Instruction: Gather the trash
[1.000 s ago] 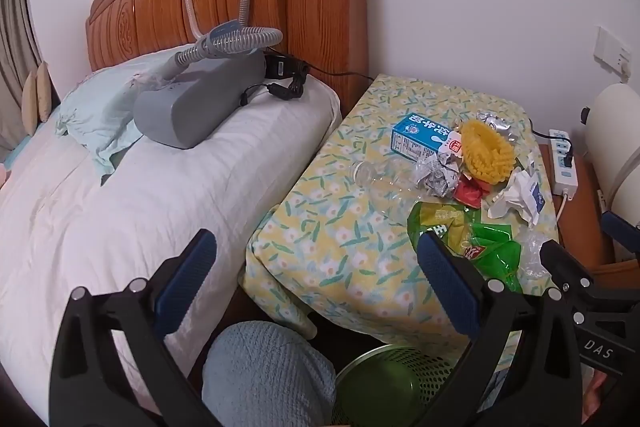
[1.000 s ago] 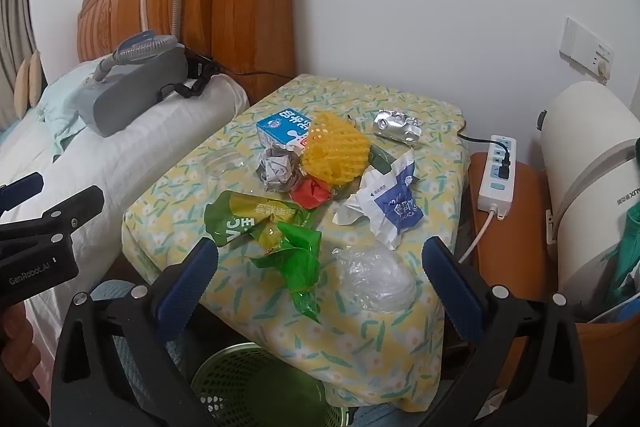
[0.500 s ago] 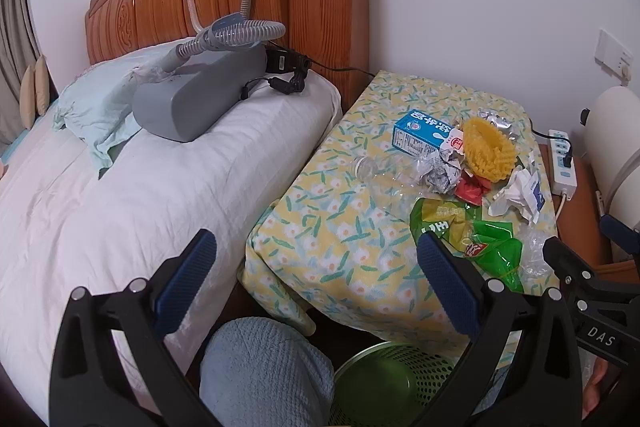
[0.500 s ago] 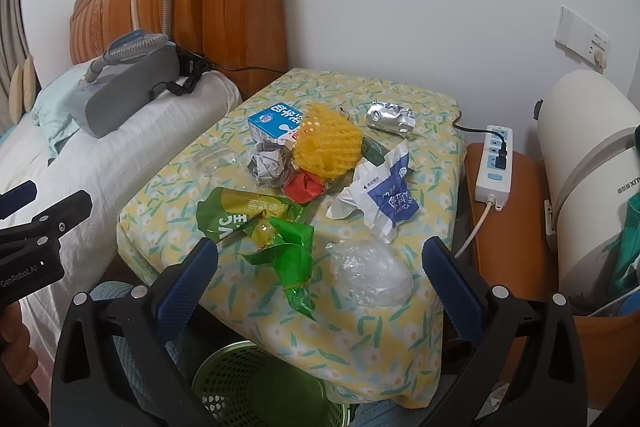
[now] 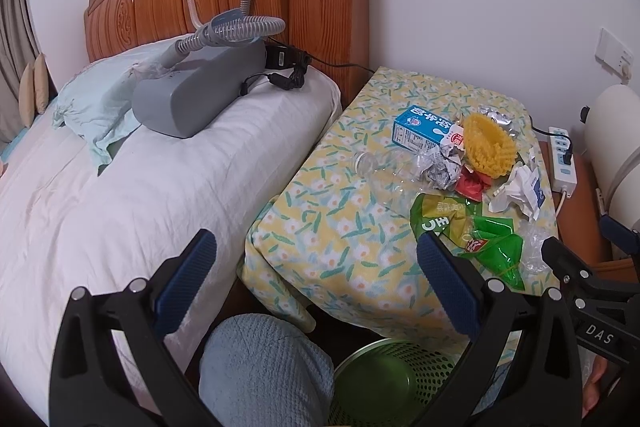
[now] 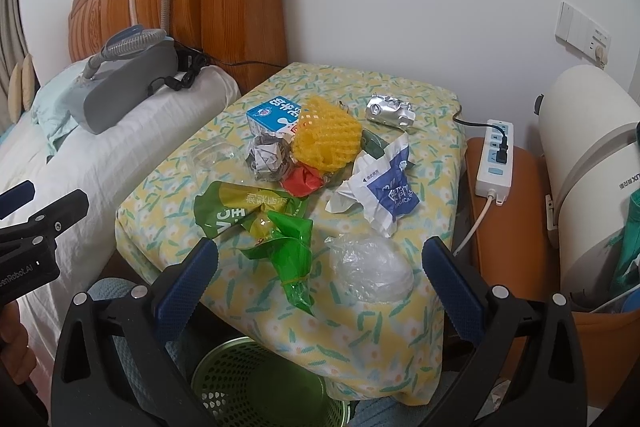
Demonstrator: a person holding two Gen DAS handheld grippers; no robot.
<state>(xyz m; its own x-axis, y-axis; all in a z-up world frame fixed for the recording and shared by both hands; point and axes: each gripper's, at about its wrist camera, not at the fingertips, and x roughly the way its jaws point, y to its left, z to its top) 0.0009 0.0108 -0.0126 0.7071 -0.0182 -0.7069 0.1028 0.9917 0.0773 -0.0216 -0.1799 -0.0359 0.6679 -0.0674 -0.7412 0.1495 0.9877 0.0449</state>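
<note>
Trash lies on a small table with a floral cloth: green wrappers, a clear plastic bag, a white and blue packet, yellow foam net, a red wrapper, crumpled paper, a blue milk carton, crushed foil and a clear bottle. A green mesh bin stands on the floor below the table's front. My right gripper is open and empty above the table's near edge. My left gripper is open and empty, left of the table.
A bed with a grey machine and hose lies left of the table. A power strip rests on a brown stool at the right. A white cylinder appliance stands far right. My knee in blue cloth is beside the bin.
Both grippers have shifted slightly, so the table appears a little lower and nearer in the views. Both stay open and empty. No trash has moved.
</note>
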